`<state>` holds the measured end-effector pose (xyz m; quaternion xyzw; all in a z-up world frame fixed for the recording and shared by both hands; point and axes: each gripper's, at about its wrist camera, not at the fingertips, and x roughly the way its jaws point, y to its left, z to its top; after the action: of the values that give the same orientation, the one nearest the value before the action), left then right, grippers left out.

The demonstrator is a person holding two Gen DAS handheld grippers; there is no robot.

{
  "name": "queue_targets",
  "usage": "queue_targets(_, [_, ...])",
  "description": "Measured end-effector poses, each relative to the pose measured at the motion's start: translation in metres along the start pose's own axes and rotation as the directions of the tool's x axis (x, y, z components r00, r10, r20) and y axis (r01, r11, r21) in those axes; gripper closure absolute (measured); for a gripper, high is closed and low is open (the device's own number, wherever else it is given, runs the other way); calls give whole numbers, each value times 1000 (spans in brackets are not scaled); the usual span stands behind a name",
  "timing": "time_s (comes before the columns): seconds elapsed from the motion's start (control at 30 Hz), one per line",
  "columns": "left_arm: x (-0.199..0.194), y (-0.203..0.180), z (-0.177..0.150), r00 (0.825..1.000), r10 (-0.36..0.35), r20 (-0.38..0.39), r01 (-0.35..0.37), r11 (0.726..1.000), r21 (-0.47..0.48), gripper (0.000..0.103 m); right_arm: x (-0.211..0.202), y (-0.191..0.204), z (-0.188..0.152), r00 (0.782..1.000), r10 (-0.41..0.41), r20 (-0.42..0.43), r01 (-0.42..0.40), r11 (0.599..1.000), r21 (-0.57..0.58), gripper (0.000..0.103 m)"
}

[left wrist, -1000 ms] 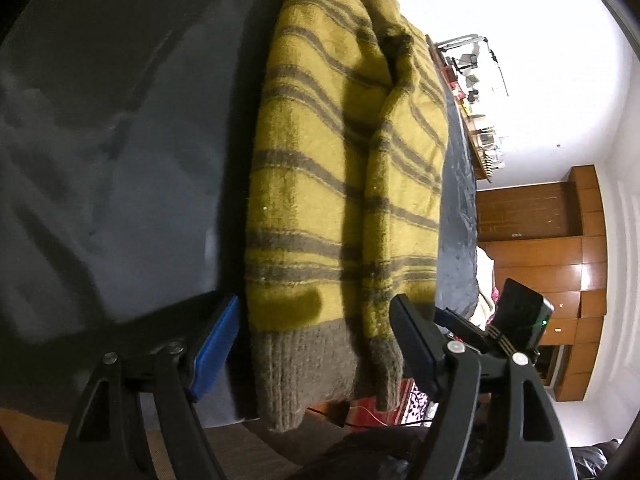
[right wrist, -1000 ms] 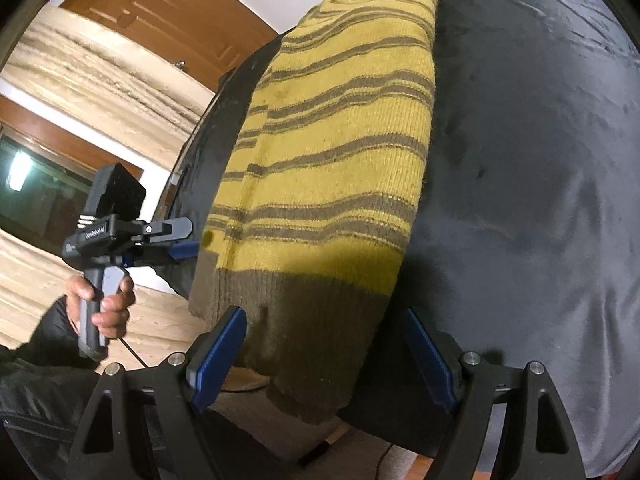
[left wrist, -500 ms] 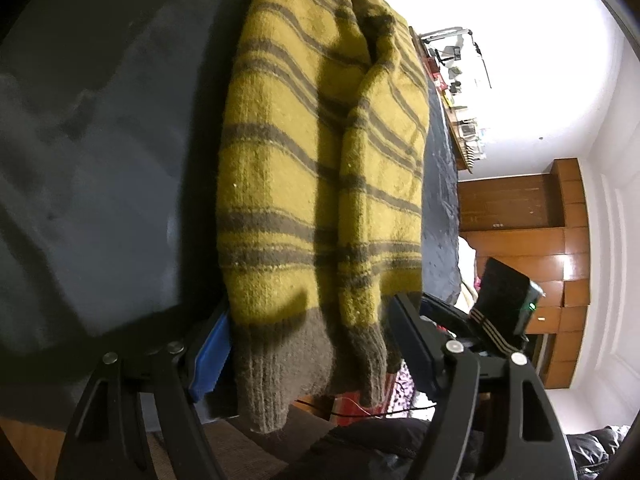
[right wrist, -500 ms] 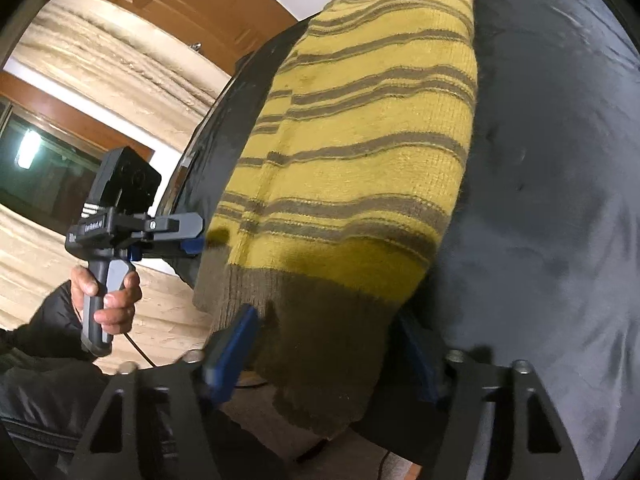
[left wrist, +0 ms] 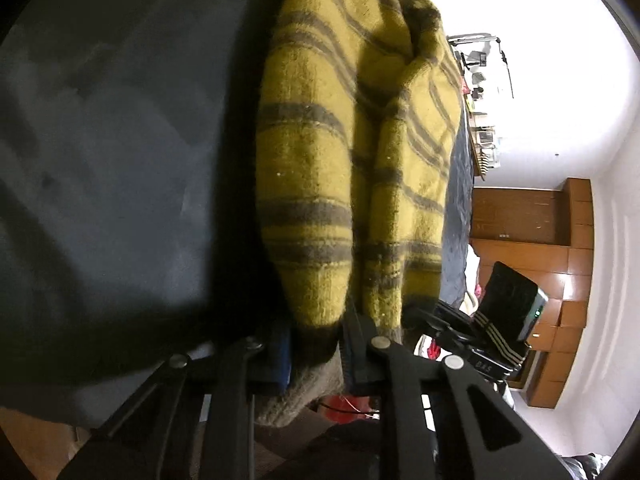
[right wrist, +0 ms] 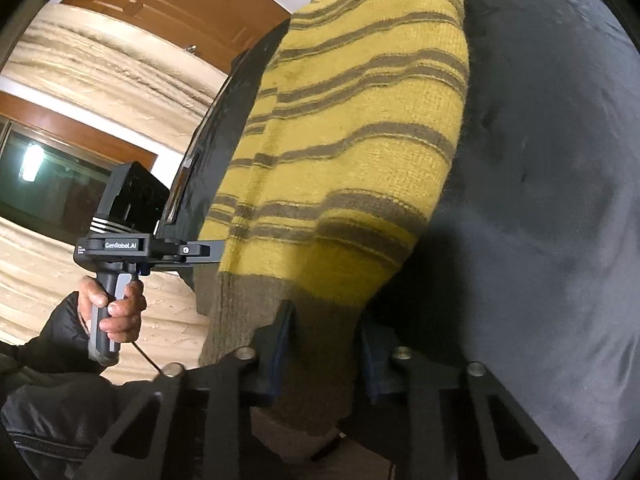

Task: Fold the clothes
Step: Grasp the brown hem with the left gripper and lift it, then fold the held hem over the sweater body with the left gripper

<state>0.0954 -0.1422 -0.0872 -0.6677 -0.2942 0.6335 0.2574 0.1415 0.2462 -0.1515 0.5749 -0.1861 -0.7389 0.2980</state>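
Around sweater hem, 2 tools.

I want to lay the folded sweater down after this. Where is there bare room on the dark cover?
Bare dark cover lies on the sweater's right side in the right wrist view, and on its other side in the left wrist view. It is crowded at the near edge, where the left gripper and right gripper clamp the brown hem.

We see a tabletop covered in dark, faintly creased cloth. Directly on it lies a yellow sweater with brown stripes, its brown ribbed hem overhanging the near edge.
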Motion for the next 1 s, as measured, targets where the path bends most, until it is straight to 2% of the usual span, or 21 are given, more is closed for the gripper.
queue_targets(0.2, [-18,-25,1,999,-6,42,3,999,55,87,-13,9,1,999,19,48,-17,999,-28,82])
queue_targets(0.53, [-66,-72,32,988,-89,129,68,985,160,89,-54,38,33,981,73,180,-53,992,-114,82])
queue_targets(0.87, [-118,-101,113,964,-176,200,137,971,194,89,-99,53,103,939,81,334,-38,990,-132,82])
queue_targets(1.0, [-117,-114,153,954,-204,221,165,969,181,89,-105,54,146,920,56,388,-9,992,-122,82])
